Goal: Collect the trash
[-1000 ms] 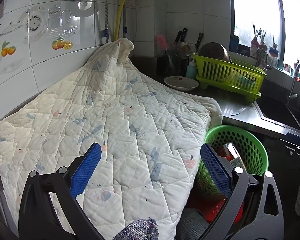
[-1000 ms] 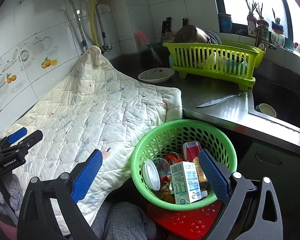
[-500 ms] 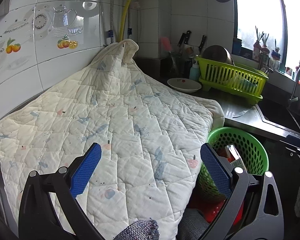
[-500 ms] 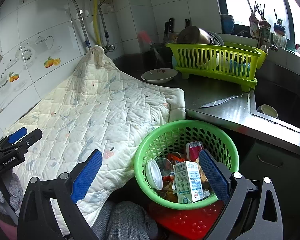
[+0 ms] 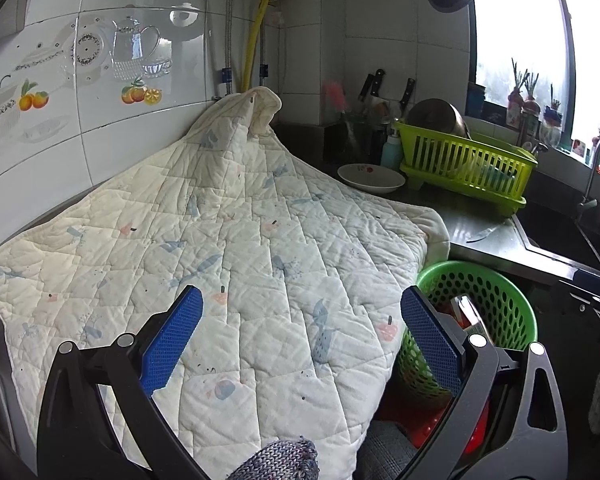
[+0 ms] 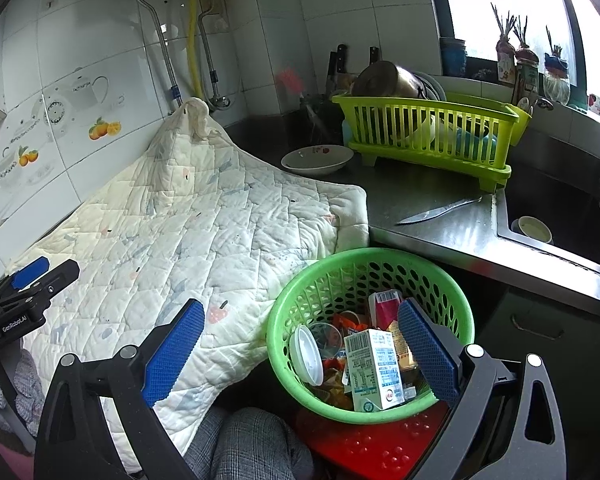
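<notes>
A round green basket (image 6: pixel 380 258) stands on a red stool (image 6: pixel 372 444) below the counter edge. It holds trash: a white carton (image 6: pixel 374 368), a clear cup with a white lid (image 6: pixel 306 354), a red pack (image 6: pixel 386 306) and wrappers. My right gripper (image 6: pixel 300 354) hangs open over the basket's near rim, empty. My left gripper (image 5: pixel 302 342) is open above a quilted white cloth (image 5: pixel 235 248), holding nothing; the basket (image 5: pixel 496 292) lies to its right. In the right wrist view the left gripper (image 6: pixel 27 292) shows at the far left.
The quilt (image 6: pixel 203 232) covers the left counter. Behind are a white bowl (image 6: pixel 316 158), a yellow-green dish rack (image 6: pixel 428 136) and knives on the wall. A loose knife (image 6: pixel 440 210) lies on the steel counter by the sink (image 6: pixel 548 216). A person's knee (image 6: pixel 243 444) is below.
Both views have pulled back and risen slightly, so the quilt and basket sit a little lower and farther. Both grippers stay open and empty.
</notes>
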The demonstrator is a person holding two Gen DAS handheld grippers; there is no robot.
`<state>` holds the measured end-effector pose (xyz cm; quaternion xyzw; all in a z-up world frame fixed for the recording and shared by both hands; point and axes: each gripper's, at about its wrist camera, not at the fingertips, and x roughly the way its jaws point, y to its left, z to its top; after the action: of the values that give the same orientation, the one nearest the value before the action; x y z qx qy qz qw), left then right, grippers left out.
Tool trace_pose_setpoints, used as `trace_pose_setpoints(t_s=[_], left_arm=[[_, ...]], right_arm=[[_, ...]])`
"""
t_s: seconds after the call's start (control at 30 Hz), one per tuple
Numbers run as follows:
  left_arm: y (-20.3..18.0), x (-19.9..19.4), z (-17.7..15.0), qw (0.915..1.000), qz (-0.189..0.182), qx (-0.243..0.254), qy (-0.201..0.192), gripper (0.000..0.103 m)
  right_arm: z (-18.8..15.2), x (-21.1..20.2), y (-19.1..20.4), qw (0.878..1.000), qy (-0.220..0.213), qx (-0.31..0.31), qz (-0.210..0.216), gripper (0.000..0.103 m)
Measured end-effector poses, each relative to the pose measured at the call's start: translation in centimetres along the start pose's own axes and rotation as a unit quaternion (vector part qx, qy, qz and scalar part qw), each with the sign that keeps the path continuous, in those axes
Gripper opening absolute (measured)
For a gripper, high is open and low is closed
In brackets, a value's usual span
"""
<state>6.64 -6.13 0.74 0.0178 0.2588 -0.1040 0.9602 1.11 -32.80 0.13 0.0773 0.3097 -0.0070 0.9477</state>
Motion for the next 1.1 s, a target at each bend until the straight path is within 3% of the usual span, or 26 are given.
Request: trace_pose_setpoints(t_s=[1.1], left_arm=[[-0.1,-1.2,-0.1,0.9996,0.015,0.005,-0.025,0.098]], right_arm=[[0.3,-0.9,0.4,0.999,-0.035,-0.017,-0.020,0.095]])
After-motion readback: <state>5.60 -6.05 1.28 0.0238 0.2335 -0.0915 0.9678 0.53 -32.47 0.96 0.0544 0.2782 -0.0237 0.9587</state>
